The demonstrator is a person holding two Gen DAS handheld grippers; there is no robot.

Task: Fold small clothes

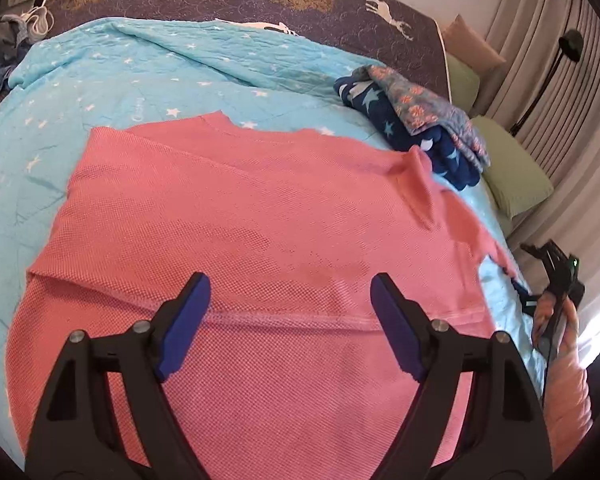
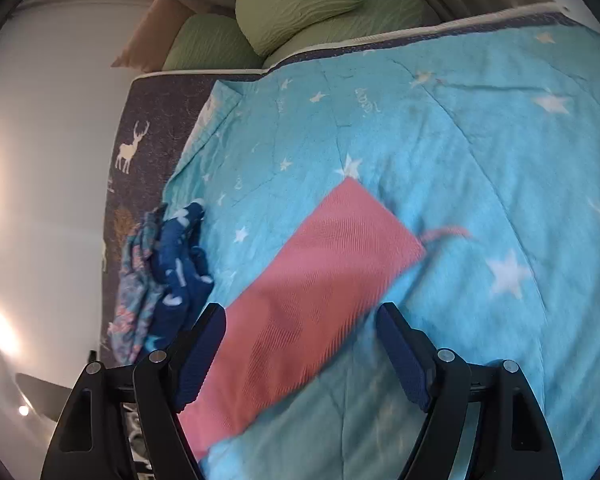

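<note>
Jaws spread on my left gripper (image 1: 290, 320) and right gripper (image 2: 300, 354); loose sleeve at two o'clock risks bunching the pink shirt (image 1: 236, 216).

Left gripper (image 1: 290, 322): black plastic frame, two angled arms, deep-blue ribbed pads (image 1: 184, 328), silver round screws (image 1: 142, 326) at pivots. Right gripper (image 2: 300, 354): same black build, dark-blue textured pads (image 2: 404, 360), silver screws (image 2: 444, 356). At 3 o'clock in left view: hand (image 1: 556, 320) in pink fuzzy sleeve (image 1: 568, 396), thin black cable (image 1: 550, 344), small green light (image 1: 575, 262).
</note>
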